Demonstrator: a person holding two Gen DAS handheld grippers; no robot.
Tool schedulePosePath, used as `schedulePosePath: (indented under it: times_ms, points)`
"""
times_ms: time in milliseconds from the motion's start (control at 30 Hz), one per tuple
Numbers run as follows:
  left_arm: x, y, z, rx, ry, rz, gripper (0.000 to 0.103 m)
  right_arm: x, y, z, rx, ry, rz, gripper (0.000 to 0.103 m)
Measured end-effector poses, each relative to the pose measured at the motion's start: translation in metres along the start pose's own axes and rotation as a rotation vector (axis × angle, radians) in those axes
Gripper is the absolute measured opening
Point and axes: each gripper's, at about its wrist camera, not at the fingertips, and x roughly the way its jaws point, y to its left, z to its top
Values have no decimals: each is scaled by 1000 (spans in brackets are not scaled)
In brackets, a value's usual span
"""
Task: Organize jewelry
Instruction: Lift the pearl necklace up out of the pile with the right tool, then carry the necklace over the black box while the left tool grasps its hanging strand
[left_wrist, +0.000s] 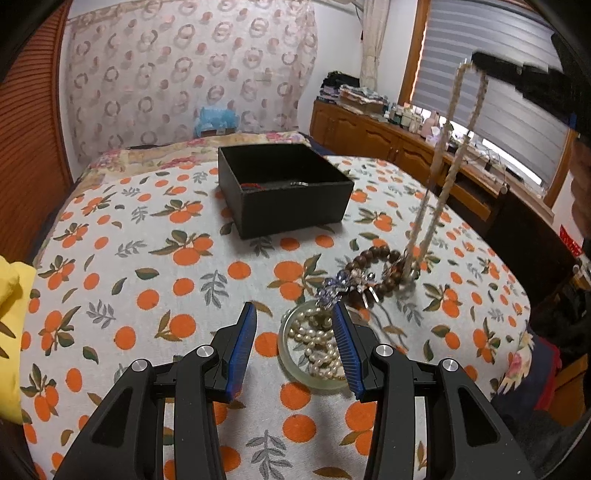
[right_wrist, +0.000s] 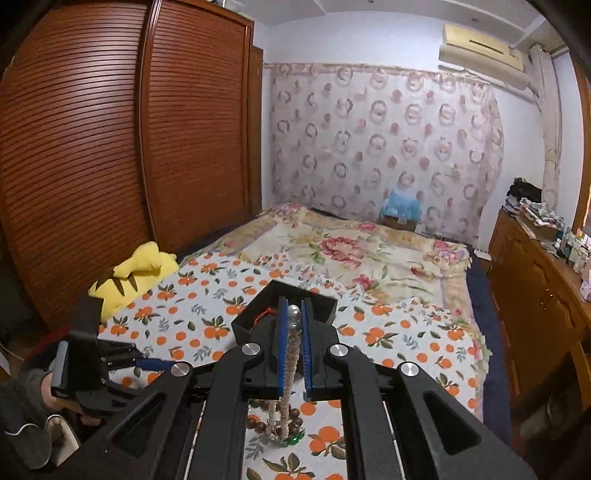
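My right gripper (right_wrist: 293, 302) is shut on a long pale bead necklace (right_wrist: 288, 369). In the left wrist view that necklace (left_wrist: 439, 184) hangs from the right gripper (left_wrist: 480, 68) at the top right, and its lower end reaches the brown wooden bead bracelet (left_wrist: 373, 258) on the bedspread. My left gripper (left_wrist: 294, 306) is open and low over the cloth, with nothing between its fingers. A pale ring-shaped dish (left_wrist: 291, 365) holding a pearl strand (left_wrist: 314, 339) lies partly behind its right finger. A blue crystal piece (left_wrist: 336, 286) lies just beyond. The open black box (left_wrist: 295, 206) holds a red cord and a silver ring.
The orange-print bedspread (left_wrist: 147, 258) covers the near end of the bed. A yellow plush toy (right_wrist: 136, 273) lies at the left edge beside the wooden wardrobe (right_wrist: 110, 147). A cluttered wooden dresser (left_wrist: 369, 129) runs along the right. A sleeved hand (right_wrist: 29, 406) holds the left gripper.
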Motion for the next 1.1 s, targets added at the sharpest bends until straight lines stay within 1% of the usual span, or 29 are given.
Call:
schedulePosePath:
  times_ms: [133, 267, 333, 400, 500, 600, 700, 800, 1000, 1067, 1100]
  points:
    - [6, 3, -7, 3, 40, 9, 41, -8, -5, 6, 4, -26, -19, 8]
    - [11, 7, -15, -2, 64, -3, 40, -9, -7, 6, 4, -27, -21, 8]
    - [14, 8, -15, -4, 74, -10, 36, -7, -7, 4, 6, -18, -19, 8]
    - [17, 7, -16, -2, 85, -5, 35, -2, -7, 1, 11, -8, -16, 8]
    - [23, 9, -18, -7, 108, 1, 28, 2, -7, -3, 15, 2, -14, 8]
    - [20, 10, -17, -11, 88, -3, 28, 3, -8, -6, 18, 6, -12, 8]
    - [18, 4, -12, 16, 73, -15, 28, 4, -7, -7, 19, 7, -11, 8]
    - [23, -5, -5, 66, 75, -24, 28, 7, -8, -10, 23, 11, -11, 8]
    - [42, -16, 3, 158, 98, 29, 26, 11, -11, -15, 31, 23, -13, 8]
    - [46, -19, 4, 183, 102, 49, 21, 12, -12, -16, 32, 26, -15, 8]
    - [47, -20, 5, 202, 97, 62, 16, 12, -13, -17, 33, 28, -15, 8]
